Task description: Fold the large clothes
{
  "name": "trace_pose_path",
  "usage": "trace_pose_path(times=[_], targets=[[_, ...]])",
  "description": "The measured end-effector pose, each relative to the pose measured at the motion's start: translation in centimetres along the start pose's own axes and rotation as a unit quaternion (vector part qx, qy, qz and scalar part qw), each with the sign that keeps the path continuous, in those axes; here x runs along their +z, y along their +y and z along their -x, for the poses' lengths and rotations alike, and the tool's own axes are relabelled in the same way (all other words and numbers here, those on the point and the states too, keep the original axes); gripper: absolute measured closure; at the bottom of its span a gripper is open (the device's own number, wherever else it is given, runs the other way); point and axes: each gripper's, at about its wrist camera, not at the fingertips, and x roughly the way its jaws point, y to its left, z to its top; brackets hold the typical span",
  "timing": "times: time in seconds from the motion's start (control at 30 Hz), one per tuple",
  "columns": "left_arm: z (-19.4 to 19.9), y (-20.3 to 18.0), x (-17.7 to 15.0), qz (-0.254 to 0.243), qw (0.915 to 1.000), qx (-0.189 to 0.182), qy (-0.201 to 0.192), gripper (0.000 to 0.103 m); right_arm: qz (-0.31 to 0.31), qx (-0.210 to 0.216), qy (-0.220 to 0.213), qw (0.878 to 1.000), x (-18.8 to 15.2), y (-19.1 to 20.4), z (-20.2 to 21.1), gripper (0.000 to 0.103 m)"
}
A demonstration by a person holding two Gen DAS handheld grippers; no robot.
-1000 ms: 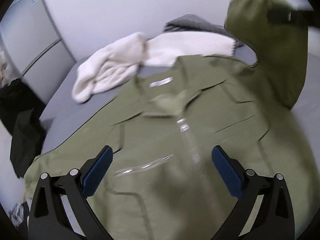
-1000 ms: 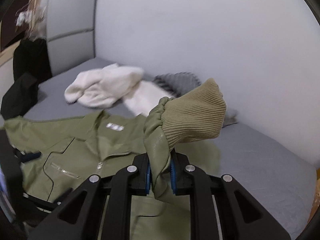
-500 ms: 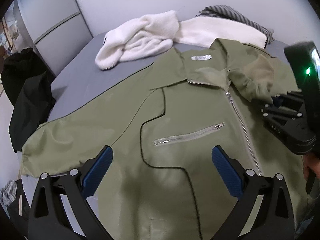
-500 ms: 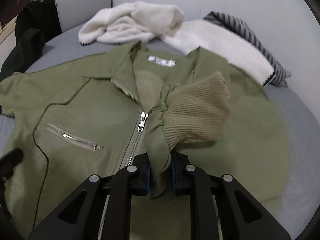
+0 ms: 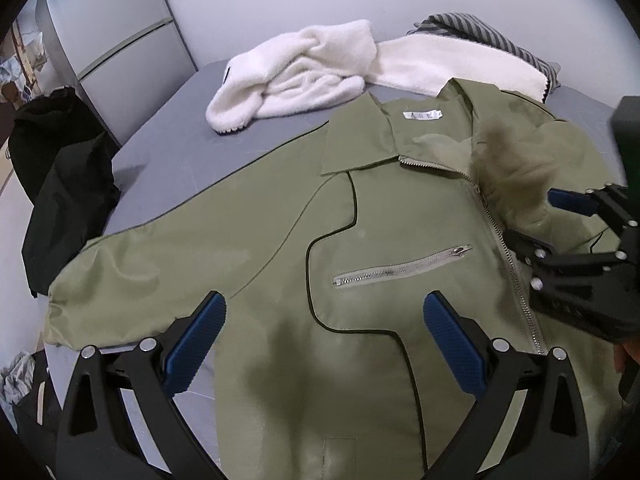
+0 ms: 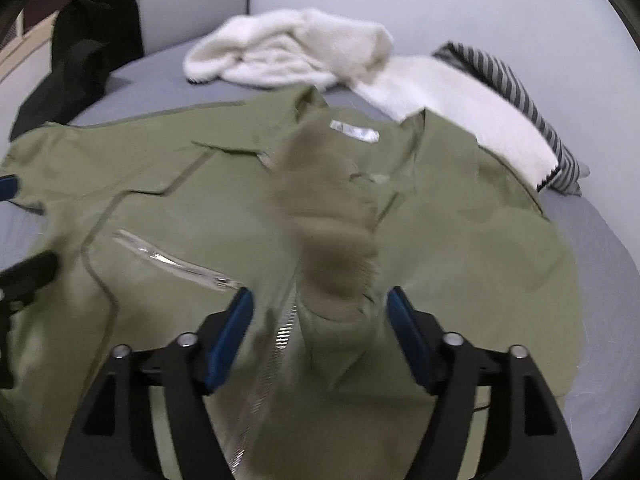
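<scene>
**Rt sleeve dropped on chest, lt sleeve next**

Olive zip jacket [image 5: 360,264] lies front-up on grey bed [image 5: 168,136], collar toward far wall, hem toward the person. Long axis runs near-to-far along front zipper [image 5: 508,256].

Rt gripper [image 6: 320,336]: jaws have just been opening, now wide. Ribbed cuff [image 6: 332,240] of rt sleeve sits between the pads but isn't pinched; blurred, looks to be dropping onto chest beside the zipper. So rt sleeve reads as folded in across the front.

Lt gripper [image 5: 324,340]: wide, empty, hovering over lower lt front panel, near chest pocket zip [image 5: 400,268].

Key relation: lt sleeve [image 5: 132,280] not yet folded. It runs out sideways from the body, its end [image 5: 60,320] at the bed edge, left of lt gripper in lt wrist view. Lt hand clearly nearer; rt gripper is well apart from it, across the zipper. Likely next: lt hand goes outward to that sleeve end, brings it in over the chest.

Clutter: white fleece garment [image 5: 296,76] and striped cloth [image 5: 480,36] beyond collar, fleece just beside it. Black clothes [image 5: 60,184] off lt bed edge.
</scene>
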Motion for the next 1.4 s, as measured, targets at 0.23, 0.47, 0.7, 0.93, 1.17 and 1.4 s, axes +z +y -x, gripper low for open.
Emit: trace_pose_path(times=[0.23,0.47,0.7,0.93,1.17,1.4], targets=[[1.2,-1.5,1.4,-0.016,0.9996,-0.015,-0.019,0.006,-0.026,0.0,-0.022,0.999,-0.2,-3.4,4.5,0.029],[0.3,-5.9,3.9,-0.029,0.9977,-0.054,-0.029,0.006,-0.069,-0.037,-0.014,0.997,-1.3,-9.8,5.1,0.029],[-2.7,-11.0,6.1,-0.062,0.9962,-0.053,-0.03,0.006,-0.132,-0.068,0.022,0.989,-4.0,-16.3,2.0,0.026],[-7.8,-11.8,5.1,-0.065,0.9966,-0.048,0.015,0.005,-0.152,-0.068,0.051,0.985,-6.0,-19.1,-1.8,0.015],[-10.3,-9.8,3.7,0.003,0.9928,-0.113,0.04,0.005,-0.16,-0.062,0.053,0.984,-6.6,-19.7,-3.4,0.01],[-10.4,-10.2,3.5,0.004,0.9936,-0.108,0.034,0.005,-0.163,-0.067,0.046,0.983,-6.6,-19.7,-3.4,0.01]])
